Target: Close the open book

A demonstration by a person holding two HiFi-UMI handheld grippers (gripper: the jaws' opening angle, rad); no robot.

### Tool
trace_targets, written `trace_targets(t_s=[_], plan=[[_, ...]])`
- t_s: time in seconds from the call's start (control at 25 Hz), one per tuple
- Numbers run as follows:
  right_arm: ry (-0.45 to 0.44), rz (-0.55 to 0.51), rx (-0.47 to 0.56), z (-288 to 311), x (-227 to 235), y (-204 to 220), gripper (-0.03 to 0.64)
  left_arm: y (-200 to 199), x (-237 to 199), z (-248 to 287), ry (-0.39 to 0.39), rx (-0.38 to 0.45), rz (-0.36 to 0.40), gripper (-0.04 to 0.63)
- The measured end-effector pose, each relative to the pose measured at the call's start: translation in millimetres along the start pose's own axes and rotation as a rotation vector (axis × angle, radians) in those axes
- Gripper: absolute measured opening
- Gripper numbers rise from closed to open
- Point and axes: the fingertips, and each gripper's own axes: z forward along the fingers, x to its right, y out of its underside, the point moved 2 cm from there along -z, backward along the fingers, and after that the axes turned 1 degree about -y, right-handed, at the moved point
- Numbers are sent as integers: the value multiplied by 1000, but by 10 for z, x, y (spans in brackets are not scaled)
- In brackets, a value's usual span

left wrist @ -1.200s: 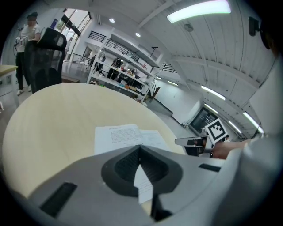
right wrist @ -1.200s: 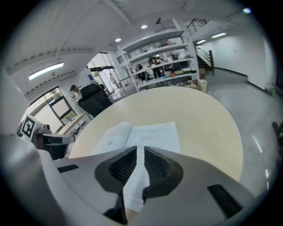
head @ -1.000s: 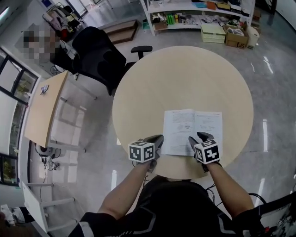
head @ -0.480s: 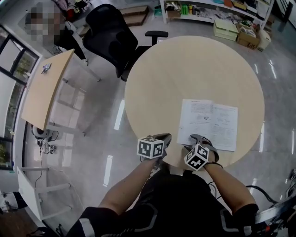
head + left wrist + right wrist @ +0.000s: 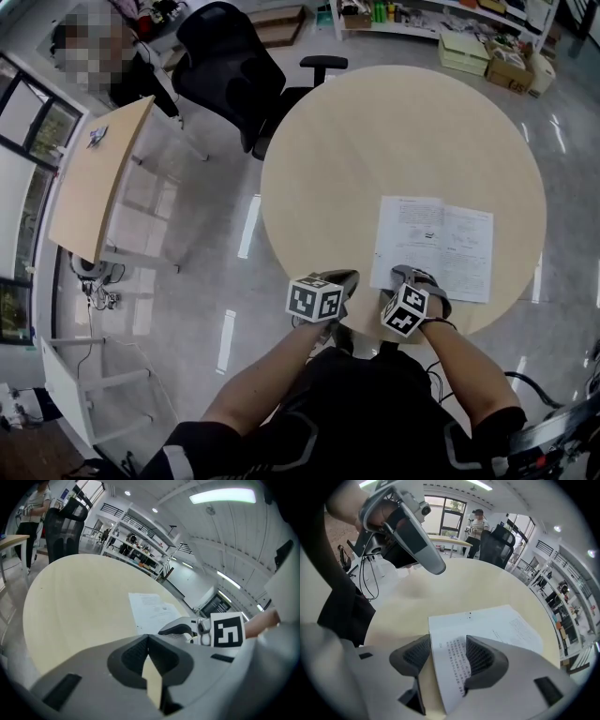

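The open book (image 5: pixel 436 246) lies flat on the round table (image 5: pixel 375 150), white printed pages up, near the front right. My right gripper (image 5: pixel 415 277) points steeply down at the book's near left corner. In the right gripper view its jaws (image 5: pixel 447 656) have just been opening. They stand wide astride the left page's edge (image 5: pixel 450 667), pads not pressing. My left gripper (image 5: pixel 347 279) hovers at the table's near edge, left of the book, and its fingertips (image 5: pixel 147 638) meet with nothing between them. The book (image 5: pixel 150 609) lies ahead of it, to the right.
A black office chair (image 5: pixel 230 70) stands behind the table at the far left. A wooden side desk (image 5: pixel 94 178) is off to the left. Shelves and cardboard boxes (image 5: pixel 469 47) line the far wall. A person (image 5: pixel 478 520) stands by the chair.
My right gripper has rolled, sunk and shifted from the middle of the book's near edge to its left corner, jaws wider. The left gripper has come slightly lower near the table's edge.
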Motion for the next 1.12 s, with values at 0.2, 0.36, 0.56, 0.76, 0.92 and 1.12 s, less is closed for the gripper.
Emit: trace_targets(t_s=[0.2, 0.36, 0.56, 0.76, 0.92, 1.12], plan=[[-55, 8, 11, 22, -58, -30, 140, -20, -10, 0, 7, -1, 2, -14], [-28, -26, 15, 31, -61, -64, 47, -54, 23, 12, 19, 2, 13, -14], [19, -3, 45, -38, 16, -112, 5, -75, 47, 35, 28, 7, 21, -14], [60, 93, 97, -164, 110, -108, -2, -94, 38, 54, 37, 10, 14, -14], [89, 107, 118, -258, 159, -104, -2, -119, 43, 93, 38, 0, 22, -14], [150, 144, 157, -446, 188, -71, -2, -173, 159, 175, 65, -7, 49, -14]])
